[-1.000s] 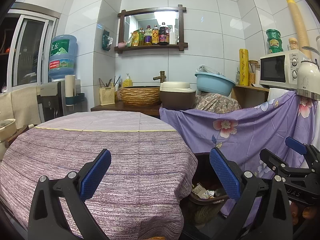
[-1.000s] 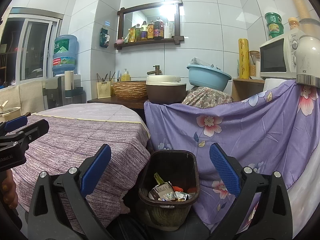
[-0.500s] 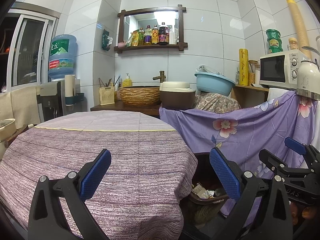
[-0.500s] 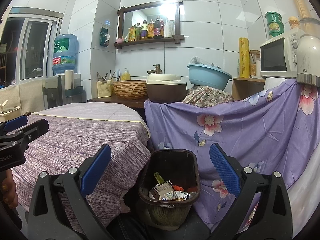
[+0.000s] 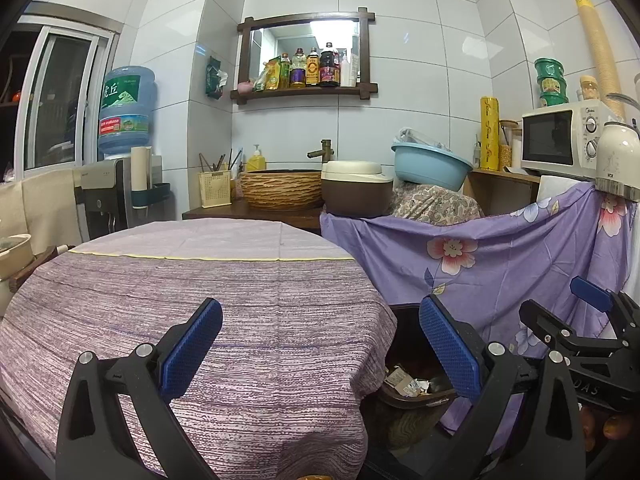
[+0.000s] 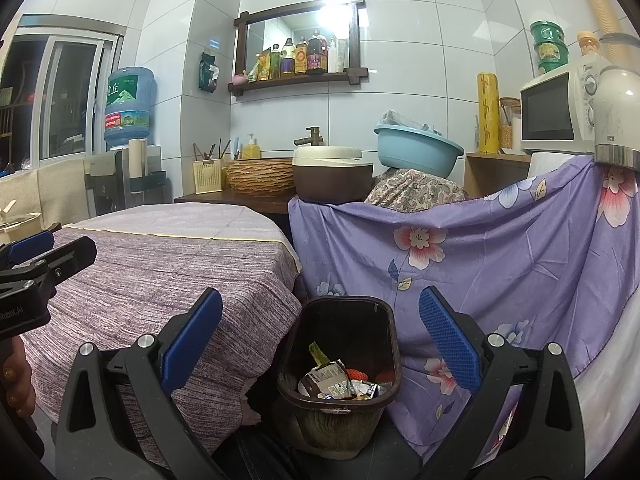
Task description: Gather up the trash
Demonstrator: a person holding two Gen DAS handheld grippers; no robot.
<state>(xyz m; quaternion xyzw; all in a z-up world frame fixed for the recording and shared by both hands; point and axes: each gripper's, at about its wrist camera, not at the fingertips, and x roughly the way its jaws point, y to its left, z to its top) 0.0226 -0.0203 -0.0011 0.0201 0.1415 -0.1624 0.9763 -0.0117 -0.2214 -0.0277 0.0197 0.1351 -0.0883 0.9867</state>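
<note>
A dark brown trash bin point(image 6: 344, 376) stands on the floor between the round table and the floral cloth, holding crumpled wrappers point(image 6: 332, 384). My right gripper point(image 6: 320, 340) hangs open just above and in front of the bin, nothing between its blue pads. My left gripper point(image 5: 320, 344) is open over the table's right edge, empty too. In the left wrist view the bin point(image 5: 404, 380) peeks out below the tablecloth, partly hidden by the right finger. The right gripper also shows in that view at the far right point(image 5: 576, 320). The left gripper shows at the left edge of the right wrist view point(image 6: 44, 256).
A round table with a purple striped cloth point(image 5: 200, 300) fills the left. A purple floral cloth point(image 6: 500, 260) drapes the counter on the right. Behind stand a woven basin point(image 5: 280, 190), a brown cooker point(image 5: 354, 194), a blue bowl point(image 5: 430, 166), a microwave point(image 5: 560, 140) and a water dispenser point(image 5: 124, 112).
</note>
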